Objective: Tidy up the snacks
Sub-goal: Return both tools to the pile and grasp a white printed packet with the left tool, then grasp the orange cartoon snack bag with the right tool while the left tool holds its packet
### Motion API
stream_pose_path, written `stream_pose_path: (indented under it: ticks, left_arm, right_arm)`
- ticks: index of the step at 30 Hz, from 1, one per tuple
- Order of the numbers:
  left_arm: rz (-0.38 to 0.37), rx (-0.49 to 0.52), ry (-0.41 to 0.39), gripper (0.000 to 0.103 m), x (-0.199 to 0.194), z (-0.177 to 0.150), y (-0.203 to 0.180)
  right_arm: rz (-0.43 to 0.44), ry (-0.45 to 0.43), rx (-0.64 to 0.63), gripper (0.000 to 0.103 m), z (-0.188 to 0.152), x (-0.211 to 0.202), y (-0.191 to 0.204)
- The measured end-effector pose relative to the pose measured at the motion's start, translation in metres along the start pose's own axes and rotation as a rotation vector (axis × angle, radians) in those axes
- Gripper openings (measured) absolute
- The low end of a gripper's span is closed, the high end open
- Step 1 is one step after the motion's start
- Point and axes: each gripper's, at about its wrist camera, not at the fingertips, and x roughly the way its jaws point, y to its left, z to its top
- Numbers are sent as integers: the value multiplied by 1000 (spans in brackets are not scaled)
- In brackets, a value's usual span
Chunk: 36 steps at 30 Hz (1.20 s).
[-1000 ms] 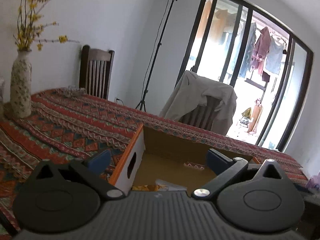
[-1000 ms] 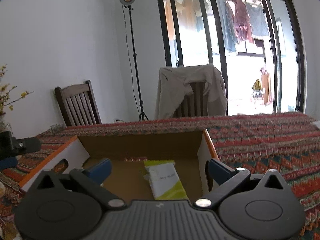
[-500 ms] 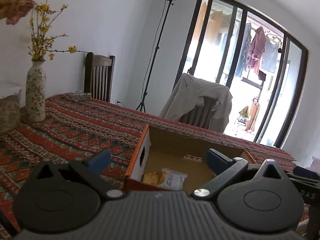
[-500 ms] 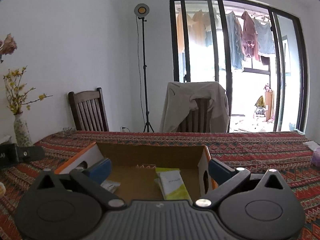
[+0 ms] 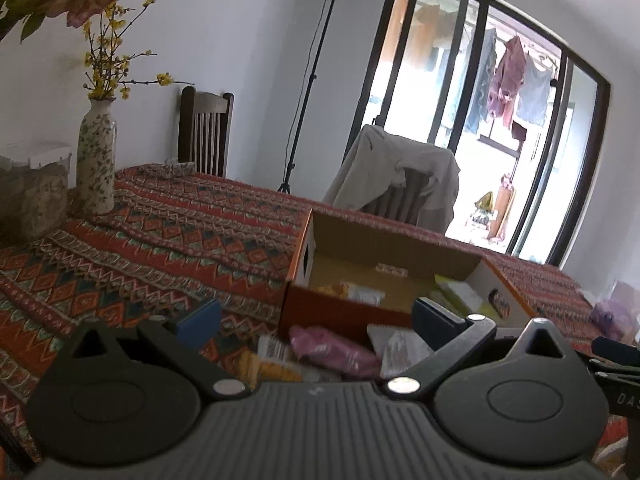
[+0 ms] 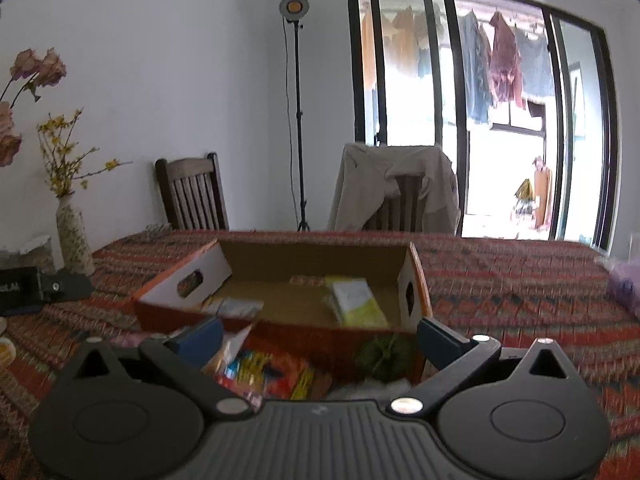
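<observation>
An open orange cardboard box (image 5: pixel 320 311) (image 6: pixel 288 330) sits on the patterned tablecloth (image 5: pixel 160 248). Inside lie a yellow-green packet (image 6: pixel 360 302) on the right and a pale packet (image 6: pixel 236 306) on the left. Loose snacks lie in front of the box: a pink packet (image 5: pixel 332 350), a yellow one (image 5: pixel 264 364), a white one (image 5: pixel 396 344), a colourful orange packet (image 6: pixel 268 372) and a green item (image 6: pixel 384 354). My left gripper (image 5: pixel 316 320) is open above the pink packet. My right gripper (image 6: pixel 318 334) is open over the orange packet. Both hold nothing.
A flowered vase (image 5: pixel 96 164) (image 6: pixel 74 240) stands at the table's left. Two chairs, one draped with a beige jacket (image 6: pixel 396 188), stand behind the table. A purple bag (image 6: pixel 624 284) lies at the far right. The left gripper's body (image 6: pixel 40 286) shows at the left edge.
Both grippers have drawn back from the box towards the near table edge. The box now sits farther ahead, and the loose packets in front of it have come into view.
</observation>
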Motion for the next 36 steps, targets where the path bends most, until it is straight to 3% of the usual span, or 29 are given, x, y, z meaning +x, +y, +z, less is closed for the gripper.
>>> stream_pose_path:
  ticks: [12, 22, 28, 31, 33, 34, 36]
  left_arm:
    - [-10, 19, 66, 103, -17, -28, 25]
    - [59, 84, 232, 103, 6, -66, 19]
    - [88, 143, 267, 103, 22, -78, 7]
    - [110, 176, 254, 86, 24, -81, 3]
    - [102, 195, 242, 60, 23, -80, 1]
    - [84, 202, 238, 52, 21, -80, 0]
    - [59, 204, 237, 48, 18, -81, -1]
  right_arm:
    - [5, 80, 42, 103, -46, -26, -1]
    - [20, 136, 48, 103, -63, -23, 5]
    - [20, 147, 47, 103, -67, -21, 6]
    - [34, 141, 51, 103, -67, -22, 5]
    - [42, 136, 55, 103, -67, -22, 4]
    - [44, 135, 57, 103, -67, -22, 4]
    - [49, 135, 63, 103, -67, -21, 3]
